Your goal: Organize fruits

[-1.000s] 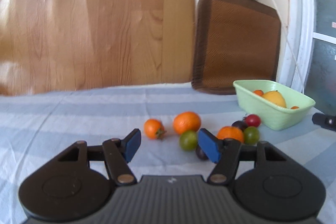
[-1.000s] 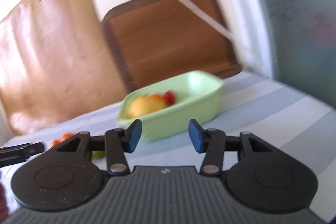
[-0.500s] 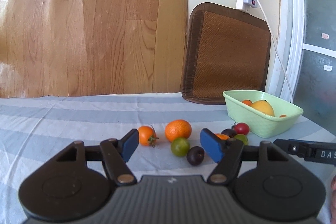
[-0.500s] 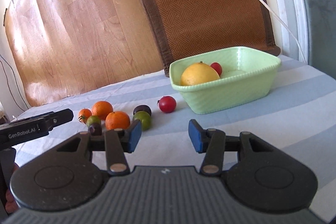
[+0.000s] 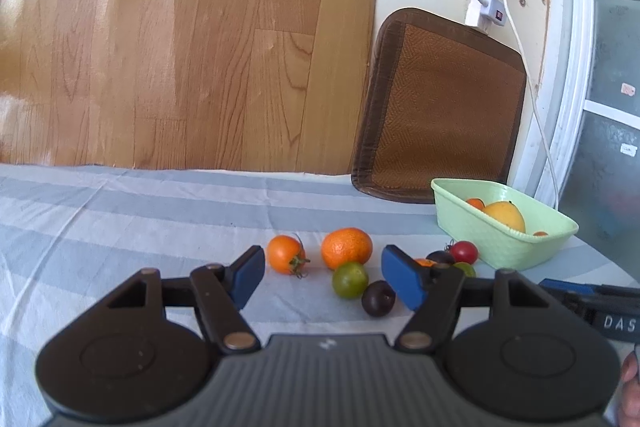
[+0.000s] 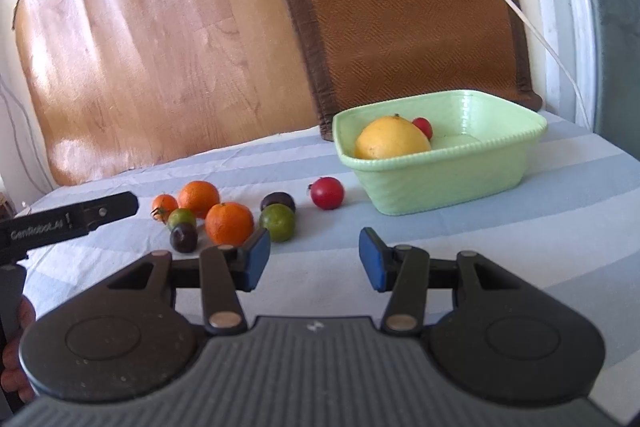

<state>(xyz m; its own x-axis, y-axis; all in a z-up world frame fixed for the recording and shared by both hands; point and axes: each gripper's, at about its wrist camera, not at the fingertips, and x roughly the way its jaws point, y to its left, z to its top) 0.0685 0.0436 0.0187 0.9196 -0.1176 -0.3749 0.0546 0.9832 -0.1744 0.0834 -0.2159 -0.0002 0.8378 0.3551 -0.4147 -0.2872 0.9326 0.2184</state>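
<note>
A pale green basket (image 6: 448,183) holds a large yellow fruit (image 6: 392,145) and a small red one (image 6: 423,126); it also shows in the left wrist view (image 5: 504,247). Several loose fruits lie on the striped cloth: two oranges (image 6: 230,223) (image 5: 346,247), an orange tomato (image 5: 285,253), green fruits (image 5: 350,279) (image 6: 277,223), dark plums (image 5: 378,298) (image 6: 183,237) and a red tomato (image 6: 327,192). My left gripper (image 5: 323,277) is open and empty, just short of the fruits. My right gripper (image 6: 314,259) is open and empty, in front of the basket.
The table wears a blue and white striped cloth (image 5: 120,219). A brown woven mat (image 6: 404,23) and a wooden board (image 5: 180,35) lean against the wall behind. A white cable (image 5: 532,99) hangs down near the basket. The left gripper's side shows in the right wrist view (image 6: 68,223).
The left gripper has pulled back and risen a little from the fruits. The right gripper has swung left and backed off, bringing the loose fruits into its view.
</note>
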